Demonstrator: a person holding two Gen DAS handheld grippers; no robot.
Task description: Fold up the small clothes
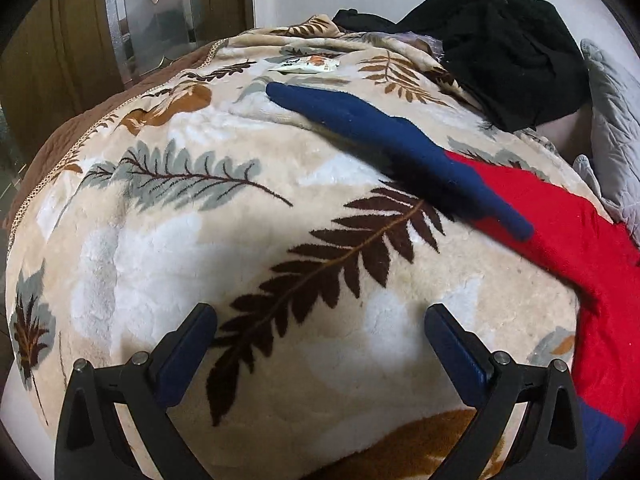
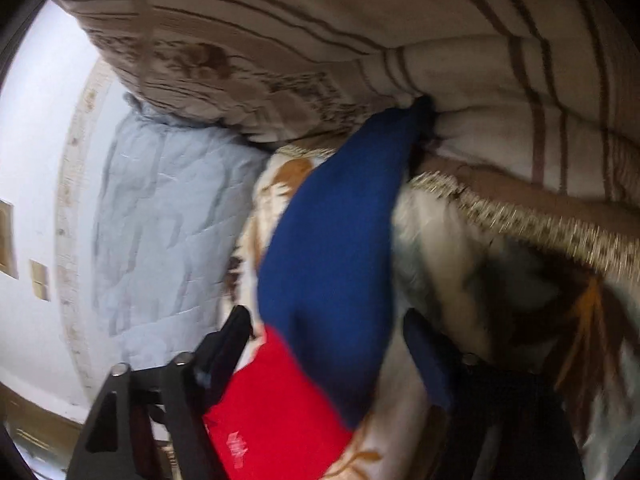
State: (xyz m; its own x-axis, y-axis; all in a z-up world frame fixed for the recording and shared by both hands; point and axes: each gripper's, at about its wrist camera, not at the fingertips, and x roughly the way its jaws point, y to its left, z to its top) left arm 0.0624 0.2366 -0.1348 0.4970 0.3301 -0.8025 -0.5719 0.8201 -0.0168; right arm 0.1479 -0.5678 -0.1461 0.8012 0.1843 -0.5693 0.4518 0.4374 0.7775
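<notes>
A small red garment with navy blue sleeves [image 1: 568, 240] lies on the leaf-patterned blanket [image 1: 200, 240] at the right of the left wrist view. One blue sleeve [image 1: 384, 136] stretches out to the upper left. My left gripper [image 1: 320, 332] is open and empty above the bare blanket, left of the garment. In the right wrist view the other blue sleeve [image 2: 336, 256] and the red body [image 2: 276, 416] lie between the wide-open fingers of my right gripper [image 2: 328, 332]. The view is blurred and no grip on the cloth shows.
A pile of black clothes [image 1: 500, 52] lies at the far right of the bed. A small printed packet [image 1: 308, 65] lies beyond the sleeve. Grey quilted bedding [image 1: 612, 128] and a striped folded blanket [image 2: 440, 40] border the bed. A wooden door [image 1: 60, 48] stands at left.
</notes>
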